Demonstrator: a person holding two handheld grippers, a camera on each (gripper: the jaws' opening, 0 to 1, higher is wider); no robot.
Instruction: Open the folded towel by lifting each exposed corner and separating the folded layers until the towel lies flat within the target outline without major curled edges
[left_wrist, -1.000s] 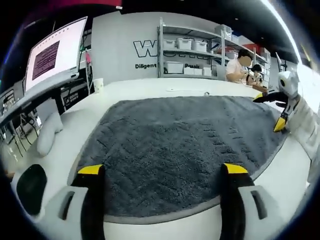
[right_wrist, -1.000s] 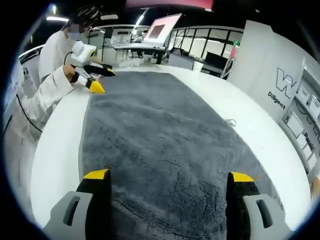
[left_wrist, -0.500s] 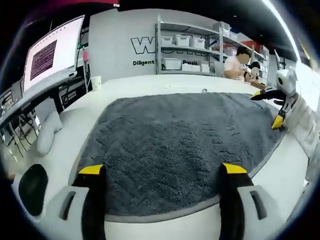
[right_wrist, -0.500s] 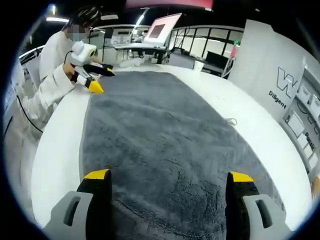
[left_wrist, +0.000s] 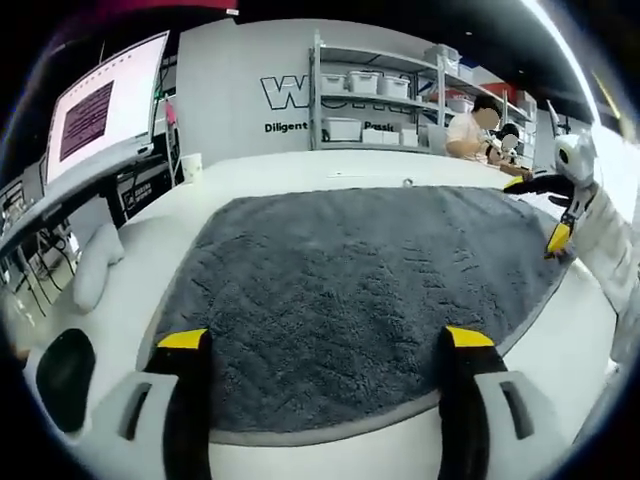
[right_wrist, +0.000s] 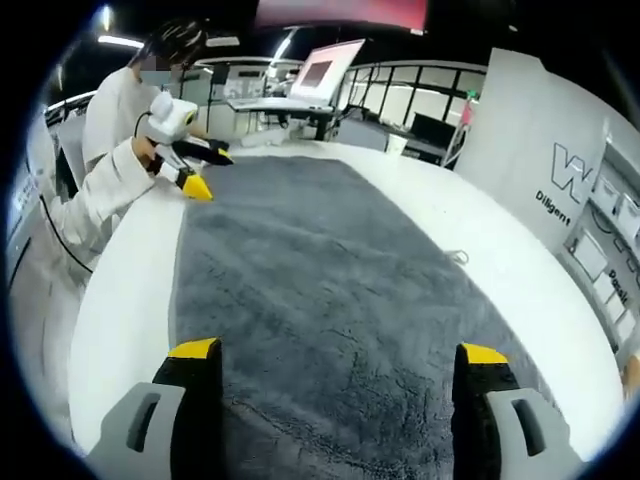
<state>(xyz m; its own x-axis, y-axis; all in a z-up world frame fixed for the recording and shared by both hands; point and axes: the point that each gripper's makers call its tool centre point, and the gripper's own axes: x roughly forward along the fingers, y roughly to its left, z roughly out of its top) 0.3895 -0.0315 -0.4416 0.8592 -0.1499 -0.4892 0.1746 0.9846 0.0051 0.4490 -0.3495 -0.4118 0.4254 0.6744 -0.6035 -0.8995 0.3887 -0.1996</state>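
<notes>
The dark grey towel (left_wrist: 350, 290) lies spread open and flat on the white table (left_wrist: 290, 170), with a thin outline showing along its near edge. My left gripper (left_wrist: 326, 340) hovers open over that near edge and holds nothing. In the left gripper view the right gripper (left_wrist: 537, 210) stands open at the towel's far right corner, held by a white-sleeved arm. The right gripper view shows the towel (right_wrist: 330, 290) lengthwise, my right gripper (right_wrist: 339, 350) open above its end, and the left gripper (right_wrist: 208, 172) open at the far left corner.
A monitor (left_wrist: 105, 105) stands at the left and shelves with white bins (left_wrist: 370, 100) at the back wall. A paper cup (left_wrist: 192, 165) sits on the table's far left. A person (left_wrist: 470, 130) sits beyond the table. A white cloth bundle (left_wrist: 95, 265) lies off the left edge.
The towel stays as it was. The right gripper has shifted slightly outward and its view has tilted a little; the left gripper is nearly still.
</notes>
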